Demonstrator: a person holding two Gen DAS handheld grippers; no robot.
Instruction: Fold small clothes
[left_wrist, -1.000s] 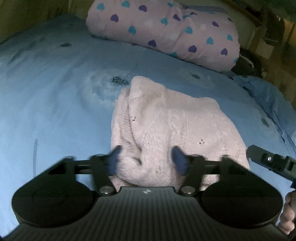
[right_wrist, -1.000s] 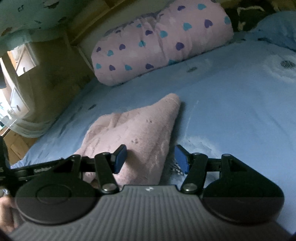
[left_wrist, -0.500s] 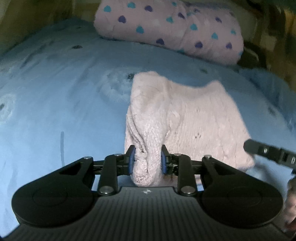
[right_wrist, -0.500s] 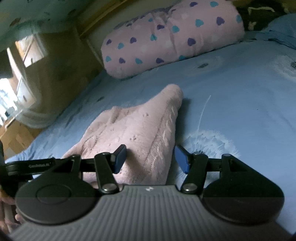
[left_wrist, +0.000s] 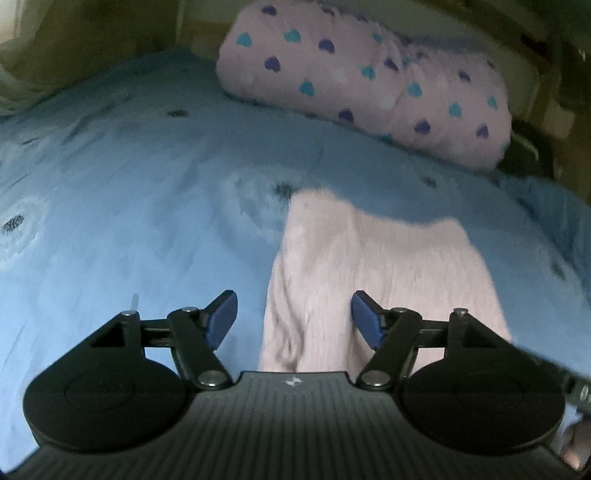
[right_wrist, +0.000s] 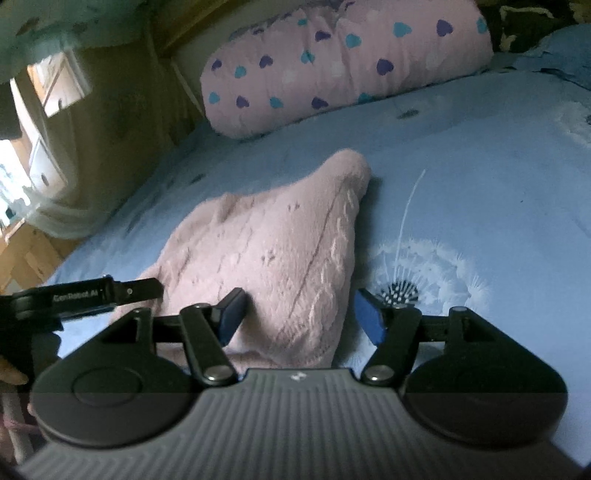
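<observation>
Sweater (right_wrist: 273, 251) folded flat on bedsheet (right_wrist: 480, 166), long axis toward pillow (right_wrist: 343, 55)

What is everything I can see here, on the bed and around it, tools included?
knitted garment: one, pale pink, folded flat on the sheet, in front of both tools.
bed sheet: one, light blue with white dandelion prints, covering the bed.
pillow: one, pink with blue and purple hearts, at the far end of the bed.
curtain: one, pale and sheer, left edge of the right view.
left gripper: one, black with blue fingers, jaws opening, garment's edge between them, unpressed.
right gripper: one, black with blue fingers, jaws opening over the garment's near corner.
</observation>
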